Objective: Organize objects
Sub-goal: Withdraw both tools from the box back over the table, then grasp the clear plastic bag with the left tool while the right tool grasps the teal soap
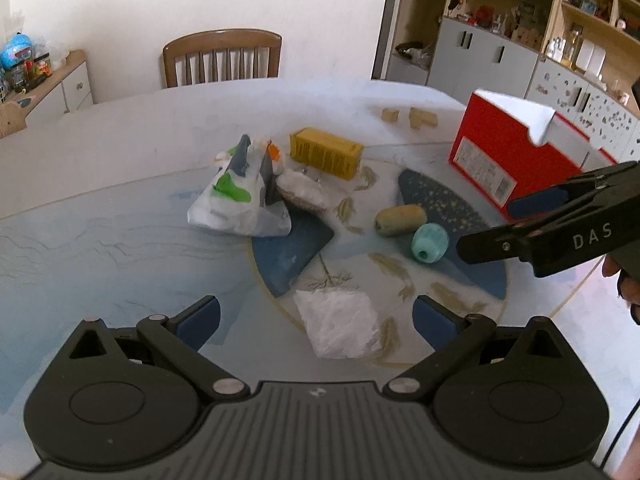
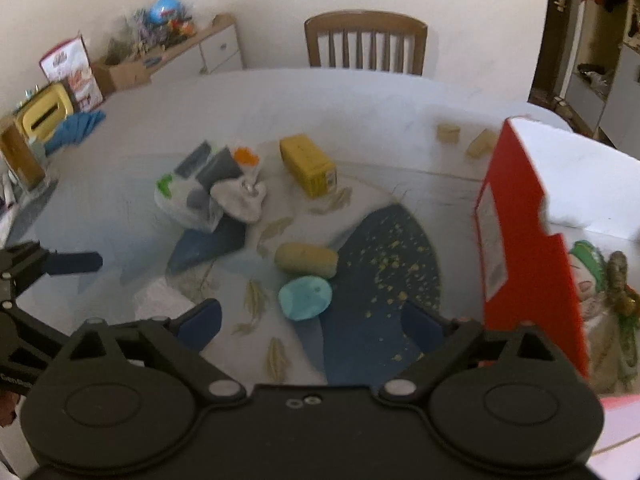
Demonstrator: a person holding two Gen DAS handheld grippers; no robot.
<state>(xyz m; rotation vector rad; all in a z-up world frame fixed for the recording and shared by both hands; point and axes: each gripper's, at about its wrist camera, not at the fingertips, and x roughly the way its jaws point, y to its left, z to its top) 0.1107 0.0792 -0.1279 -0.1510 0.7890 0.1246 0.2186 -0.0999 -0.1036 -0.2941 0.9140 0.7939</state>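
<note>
Spreading wide and gripping nothing, the right gripper points down at the teal spool, which lies on the table just ahead of its pads at twelve o'clock, touching or nearly touching the olive spool beyond it. The left gripper is likewise spread and empty, with a crumpled white wrapper on the table between its fingers. Judged risk: both spools are round and likely to roll, so an off-centre closure could push the teal one into its neighbour or out of the jaws. The red box stands open close at three o'clock of the right gripper; a sideways swing could strike its wall. Open room lies at nine o'clock, although the left gripper occupies that side. A plastic bag and yellow carton sit well clear, farther back.
</note>
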